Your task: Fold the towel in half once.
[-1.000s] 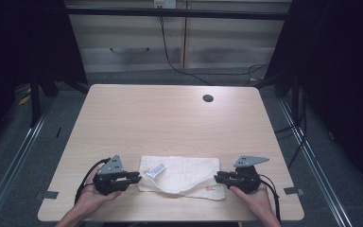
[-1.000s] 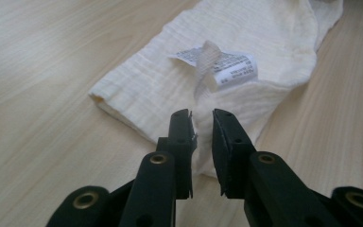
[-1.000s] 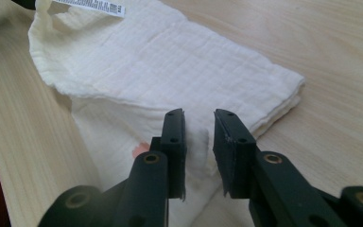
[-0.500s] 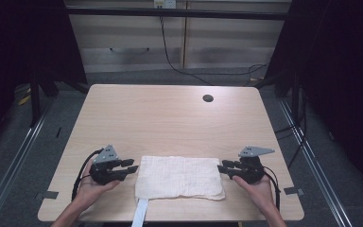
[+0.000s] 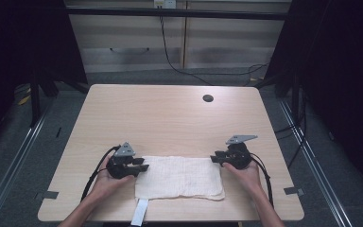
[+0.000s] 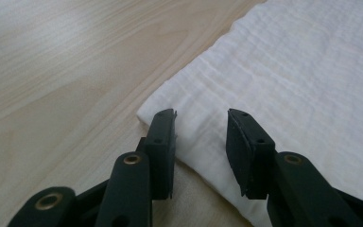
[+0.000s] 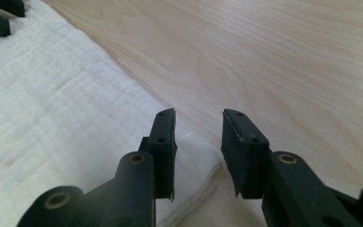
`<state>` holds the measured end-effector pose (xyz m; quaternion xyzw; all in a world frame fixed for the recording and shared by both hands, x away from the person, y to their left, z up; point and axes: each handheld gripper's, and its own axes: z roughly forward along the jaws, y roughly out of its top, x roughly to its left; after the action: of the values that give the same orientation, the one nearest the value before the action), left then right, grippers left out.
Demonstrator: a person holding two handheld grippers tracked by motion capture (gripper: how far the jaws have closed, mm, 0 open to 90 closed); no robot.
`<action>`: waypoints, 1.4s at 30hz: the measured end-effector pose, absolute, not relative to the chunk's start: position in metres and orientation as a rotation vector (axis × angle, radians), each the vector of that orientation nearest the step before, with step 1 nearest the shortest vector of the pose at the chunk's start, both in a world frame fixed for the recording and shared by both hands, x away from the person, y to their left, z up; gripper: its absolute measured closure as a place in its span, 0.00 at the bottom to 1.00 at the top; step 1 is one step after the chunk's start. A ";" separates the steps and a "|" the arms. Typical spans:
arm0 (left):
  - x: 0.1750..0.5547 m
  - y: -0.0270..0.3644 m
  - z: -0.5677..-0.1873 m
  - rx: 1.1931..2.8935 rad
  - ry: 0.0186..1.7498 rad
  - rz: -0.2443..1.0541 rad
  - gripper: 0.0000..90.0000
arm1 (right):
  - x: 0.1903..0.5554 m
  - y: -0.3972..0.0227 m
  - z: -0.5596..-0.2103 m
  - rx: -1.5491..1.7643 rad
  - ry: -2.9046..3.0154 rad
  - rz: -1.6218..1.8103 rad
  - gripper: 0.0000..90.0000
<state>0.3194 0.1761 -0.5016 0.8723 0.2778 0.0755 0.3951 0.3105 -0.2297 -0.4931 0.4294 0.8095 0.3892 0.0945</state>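
Jaws of both grippers [image 5: 145, 165] [image 5: 216, 158] parted, empty; cloth [image 5: 179, 177] label overhangs table [image 5: 170, 118] edge.

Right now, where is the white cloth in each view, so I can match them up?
High view: cloth lies flat at the table's near edge, between the two hand-held grippers.
Left gripper view: cloth fills the right side, its corner by the jaws.
Right gripper view: cloth covers the left side, its corner under the left jaw.
Shared landmark: the light wood table.

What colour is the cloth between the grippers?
White, the cloth shows a fine crinkled weave; best in the left gripper view.
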 end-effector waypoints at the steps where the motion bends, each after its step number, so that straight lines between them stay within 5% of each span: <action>1: 0.319 0.175 -0.501 2.204 0.712 0.190 0.70 | 0.310 -0.229 -0.493 1.269 2.406 1.150 0.73; 12: 0.314 0.179 -0.504 2.215 0.702 0.210 0.70 | 0.309 -0.223 -0.501 1.204 2.420 1.039 0.73; 22: 0.310 0.185 -0.502 2.206 0.739 0.171 0.73 | 0.309 -0.224 -0.502 1.246 2.434 1.078 0.97; 30: 0.329 0.190 -0.482 2.095 0.822 0.196 0.64 | 0.313 -0.222 -0.503 1.255 2.434 1.115 0.97; 42: 0.345 0.178 -0.495 2.194 0.814 0.195 0.56 | 0.312 -0.220 -0.503 1.265 2.431 1.103 0.97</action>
<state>0.3449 0.1778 -0.4952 0.8617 0.3198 0.0766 0.3864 0.3121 -0.2202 -0.5028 0.4263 0.8193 0.3717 0.0940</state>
